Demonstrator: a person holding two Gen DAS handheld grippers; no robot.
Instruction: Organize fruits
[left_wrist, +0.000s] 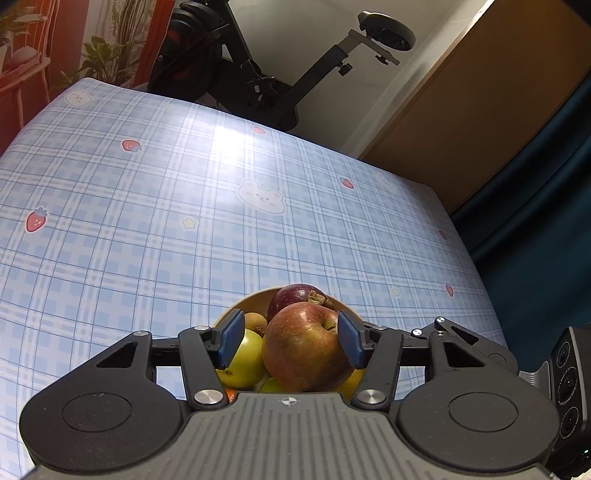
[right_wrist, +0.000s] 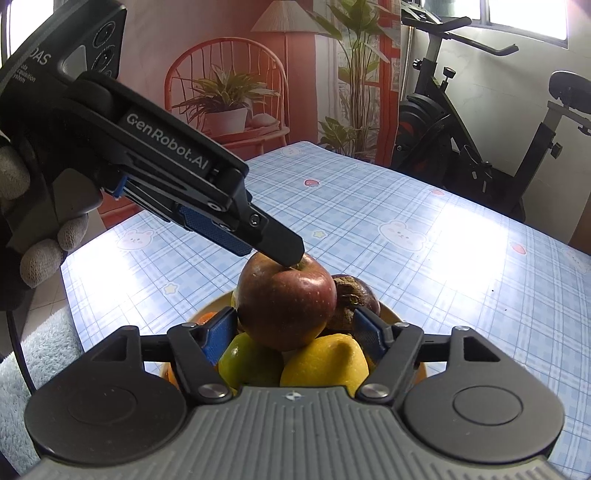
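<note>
Your biggest risk is the pile itself. The bowl (right_wrist: 397, 314) is heaped, and the red apple (right_wrist: 286, 301) sits on top of the other fruit, between the jaws of both grippers at once. The left gripper (left_wrist: 288, 338) has its blue pads standing apart around the apple: the pad by the stem end looks to be touching the skin or nearly so, while the other stands clear of it. If that grip is letting go, I judge the apple rests only on round fruit below and could roll off the heap and out over the tablecloth (left_wrist: 147, 221).

Your right gripper (right_wrist: 295, 332) is also open, its pads flanking the apple's lower half without pressing on it. Close there and you may pinch the yellow lemon (right_wrist: 325, 363) or green fruit (right_wrist: 251, 363) just under the jaws, or shove the dark mangosteen (right_wrist: 356, 295) that sits against the apple beside your right-hand pad.

Smaller still: the left finger tip rests at the apple's stem hollow, seen from the right wrist; dragging it could tip the fruit.

Readable writing: "GenRobot.AI" along the left gripper's body, and partly cut-off letters "DAS" above it.
</note>
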